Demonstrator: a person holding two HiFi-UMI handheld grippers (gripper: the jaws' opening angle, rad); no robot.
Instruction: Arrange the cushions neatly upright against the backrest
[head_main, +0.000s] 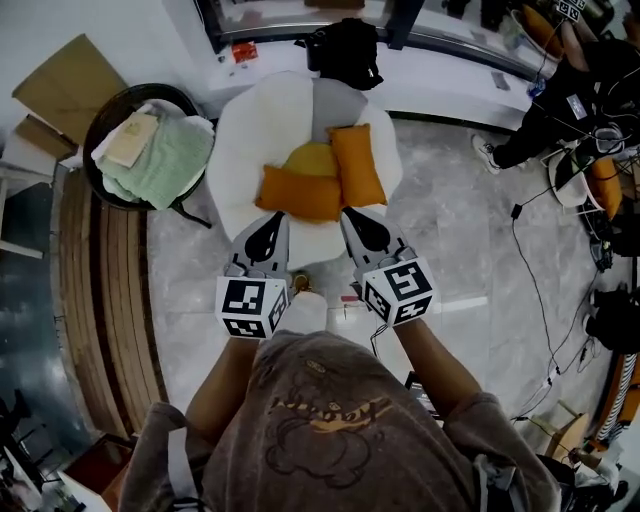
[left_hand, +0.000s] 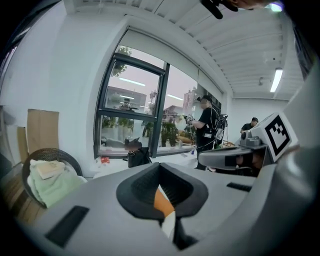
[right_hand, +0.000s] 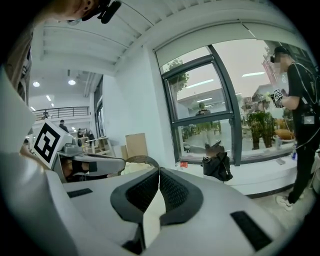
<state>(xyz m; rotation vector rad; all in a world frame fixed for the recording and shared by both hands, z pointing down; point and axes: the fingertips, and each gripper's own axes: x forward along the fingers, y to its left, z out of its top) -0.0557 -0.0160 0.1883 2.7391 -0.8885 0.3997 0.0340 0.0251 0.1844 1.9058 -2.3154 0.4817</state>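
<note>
A white rounded upholstered armchair (head_main: 245, 130) with a grey centre panel in its backrest (head_main: 335, 100) stands on the pale marble floor, straight ahead of the person. Three cushions sit on its seat. An orange rectangular fabric cushion (head_main: 298, 194) lies flat across the near edge. A second orange rectangular cushion (head_main: 358, 165) lies lengthwise on the right, touching the first at its near end. A yellow rounded cushion (head_main: 312, 158) is tucked between and behind them, partly covered.

The left gripper (head_main: 270, 232) and the right gripper (head_main: 358, 230) point at the chair side by side, just near of the flat orange cushion. Whether either tip touches it cannot be told. In both gripper views the jaws are pressed together at their tips with nothing caught between them; only a sliver of orange and white shows past the pads.

To the left, a dark wicker basket (head_main: 110, 110) holds pale green folded cloth (head_main: 165, 160).

By the look of it, the arranging has not begun. No cushion stands clearly upright against the backrest, so all three are left to lift and set.
</note>
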